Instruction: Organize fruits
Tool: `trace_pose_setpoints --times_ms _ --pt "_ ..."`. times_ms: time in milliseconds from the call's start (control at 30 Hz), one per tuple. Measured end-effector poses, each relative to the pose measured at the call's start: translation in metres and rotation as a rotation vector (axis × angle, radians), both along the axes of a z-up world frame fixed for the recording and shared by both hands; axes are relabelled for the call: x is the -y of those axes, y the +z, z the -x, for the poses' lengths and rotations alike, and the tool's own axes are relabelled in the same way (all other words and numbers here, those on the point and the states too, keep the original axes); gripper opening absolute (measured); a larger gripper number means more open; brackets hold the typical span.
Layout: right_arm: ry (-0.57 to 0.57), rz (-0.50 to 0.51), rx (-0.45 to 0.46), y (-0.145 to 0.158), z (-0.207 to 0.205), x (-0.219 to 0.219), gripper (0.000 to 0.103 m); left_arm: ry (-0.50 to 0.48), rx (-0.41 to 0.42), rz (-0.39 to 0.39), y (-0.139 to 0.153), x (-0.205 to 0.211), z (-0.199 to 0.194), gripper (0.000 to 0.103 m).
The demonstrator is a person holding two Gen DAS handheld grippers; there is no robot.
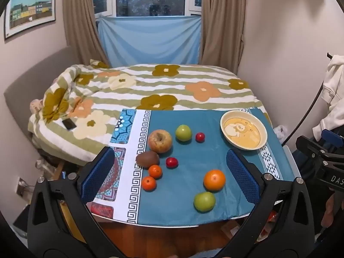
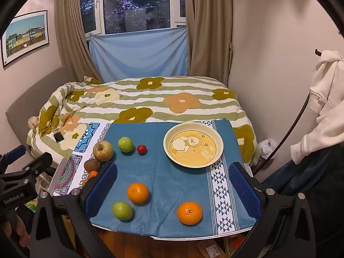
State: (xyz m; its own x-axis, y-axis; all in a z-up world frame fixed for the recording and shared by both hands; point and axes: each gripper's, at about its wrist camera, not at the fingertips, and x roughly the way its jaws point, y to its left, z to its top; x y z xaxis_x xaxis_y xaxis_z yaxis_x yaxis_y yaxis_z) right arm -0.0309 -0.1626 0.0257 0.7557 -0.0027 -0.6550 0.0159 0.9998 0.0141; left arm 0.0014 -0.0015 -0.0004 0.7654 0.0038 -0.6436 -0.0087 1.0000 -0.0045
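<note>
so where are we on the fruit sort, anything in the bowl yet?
Nothing done: the yellow bowl is empty. Nothing in hand: left gripper and right gripper are both open above the table edge. All fruit remains on the blue cloth, including the big orange and green apple.

The bowl [image 2: 193, 148] is sitting on the tabletop [image 2: 172, 178] toward its far right, with the bed [image 2: 150, 99] lying behind it. Left of the bowl, an apple [image 2: 103, 151] is resting beside a kiwi [image 2: 92, 165]. Nearer than the bowl, two oranges [image 2: 137, 192] [image 2: 189, 212] are lying well apart.
</note>
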Motion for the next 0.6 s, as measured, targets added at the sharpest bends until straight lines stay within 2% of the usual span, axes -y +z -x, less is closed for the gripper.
trace_pose_setpoints --times_ms 100,300,600 --pt "0.000 0.001 0.002 0.000 0.000 0.000 0.103 -0.005 0.011 0.031 0.000 -0.004 -0.002 0.103" --pt "-0.001 0.007 0.000 0.000 -0.001 -0.001 0.103 -0.002 0.030 0.015 0.010 0.002 -0.006 0.103" --pt "-0.011 0.003 0.007 0.001 -0.004 0.001 0.103 -0.020 0.066 0.007 0.008 0.001 -0.004 0.103"
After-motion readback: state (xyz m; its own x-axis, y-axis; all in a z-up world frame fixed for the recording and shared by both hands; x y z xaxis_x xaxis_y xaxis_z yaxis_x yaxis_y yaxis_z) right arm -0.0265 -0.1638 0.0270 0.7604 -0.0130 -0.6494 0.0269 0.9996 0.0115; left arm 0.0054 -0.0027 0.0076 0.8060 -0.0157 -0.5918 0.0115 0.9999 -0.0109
